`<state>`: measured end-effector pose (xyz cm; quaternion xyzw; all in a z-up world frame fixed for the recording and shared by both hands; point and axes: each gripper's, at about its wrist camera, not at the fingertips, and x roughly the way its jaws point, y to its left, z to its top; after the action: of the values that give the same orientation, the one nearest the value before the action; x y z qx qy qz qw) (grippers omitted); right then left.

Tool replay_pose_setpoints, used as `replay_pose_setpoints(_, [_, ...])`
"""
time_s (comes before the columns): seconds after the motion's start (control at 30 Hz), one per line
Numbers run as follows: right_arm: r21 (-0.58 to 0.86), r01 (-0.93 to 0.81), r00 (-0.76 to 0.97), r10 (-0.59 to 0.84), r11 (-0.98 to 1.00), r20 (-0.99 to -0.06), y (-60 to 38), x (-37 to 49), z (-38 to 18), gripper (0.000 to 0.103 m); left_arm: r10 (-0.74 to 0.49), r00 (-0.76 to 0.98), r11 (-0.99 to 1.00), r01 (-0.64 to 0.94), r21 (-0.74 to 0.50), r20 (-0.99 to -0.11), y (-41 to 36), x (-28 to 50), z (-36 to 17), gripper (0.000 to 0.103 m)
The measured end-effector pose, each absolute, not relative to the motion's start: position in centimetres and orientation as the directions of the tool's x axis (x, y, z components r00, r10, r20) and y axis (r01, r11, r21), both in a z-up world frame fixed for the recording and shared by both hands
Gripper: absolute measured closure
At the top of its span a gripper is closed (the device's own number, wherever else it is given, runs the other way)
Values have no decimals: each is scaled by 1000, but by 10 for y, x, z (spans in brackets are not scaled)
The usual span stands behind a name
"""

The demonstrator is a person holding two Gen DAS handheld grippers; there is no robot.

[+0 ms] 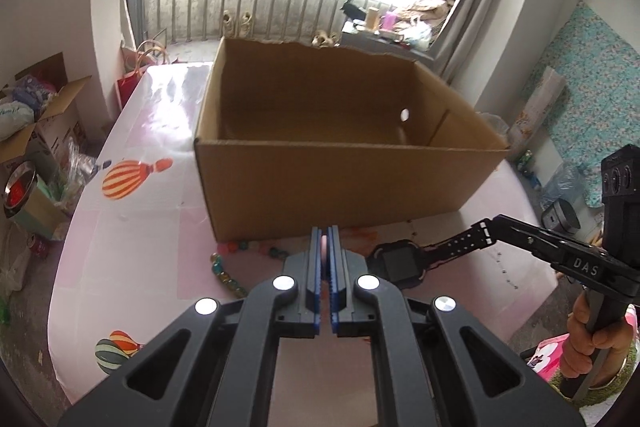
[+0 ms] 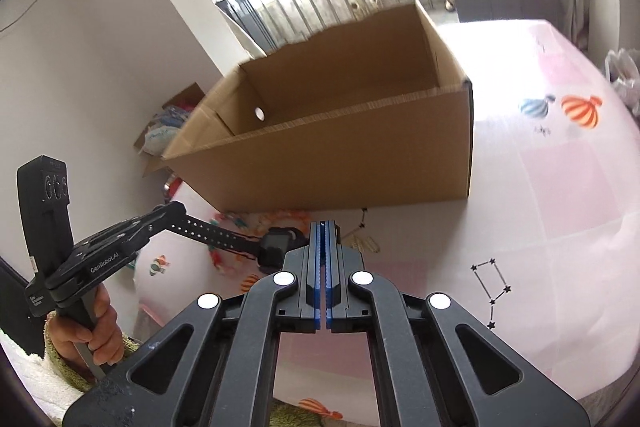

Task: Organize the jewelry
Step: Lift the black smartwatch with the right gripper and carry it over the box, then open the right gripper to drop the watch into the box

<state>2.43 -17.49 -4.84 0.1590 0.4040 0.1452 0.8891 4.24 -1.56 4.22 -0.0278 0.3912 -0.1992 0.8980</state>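
Observation:
A black watch (image 1: 394, 261) with a perforated strap hangs just above the pink tablecloth, in front of an open cardboard box (image 1: 340, 179). My left gripper (image 1: 325, 239) is nearly shut, with something pink between its fingertips; I cannot tell what. My right gripper (image 1: 486, 229) is shut on the end of the watch strap. In the right wrist view my right gripper (image 2: 325, 233) is shut, with the watch (image 2: 276, 247) left of it and the left gripper (image 2: 172, 213) at the strap's other end. A string of coloured beads (image 1: 224, 273) lies at the box's near left corner.
The cardboard box (image 2: 360, 147) looks empty inside where visible. The round table (image 1: 132, 227) carries a pink cloth with balloon prints. Boxes and bags (image 1: 36, 147) crowd the floor at the left. A window with railings and hanging clothes is behind.

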Motion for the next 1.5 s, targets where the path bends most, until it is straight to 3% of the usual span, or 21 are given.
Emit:
replay_pose_setpoints(0.3, [352,-230,724,401,907,-562,-187,9,22,103,-450,670,885,426,-189,-590,-24,28,111,100])
replay_pose_setpoints(0.5, [370,-288,726,453,883,-517,-198,51,54,103,-508,668,857,458,-237,-543,-26,61,153,100])
replay_pose_setpoints(0.77, [451,-219,591,485,865,-644,-204,179,33,103,-432,590,893,385,-232,-683,-47,183,132,100])
replay_pose_setpoints(0.97, [401,-109,475,402,910,-783,-199,251,-15,103,-329,457,932,297,-207,-826,-64,260,73,100])
replay_pose_setpoints(1.2, [305,-89,417,313,948,-853,-190,277,-29,99,-225,414,965,222,-142,-882,-69,293,47,99])
replay_pose_setpoints(1.27, [291,-99,433,305,952,-848,-191,274,-24,99,-232,408,961,236,-143,-883,-68,291,50,96])
replay_pose_setpoints(1.4, [290,-92,448,300,953,-842,-200,267,-16,92,-223,444,960,257,-116,-868,-70,281,64,71])
replay_pose_setpoints(1.5, [315,-81,452,316,946,-834,-208,263,-15,81,-235,488,956,273,-109,-841,-66,273,78,63])
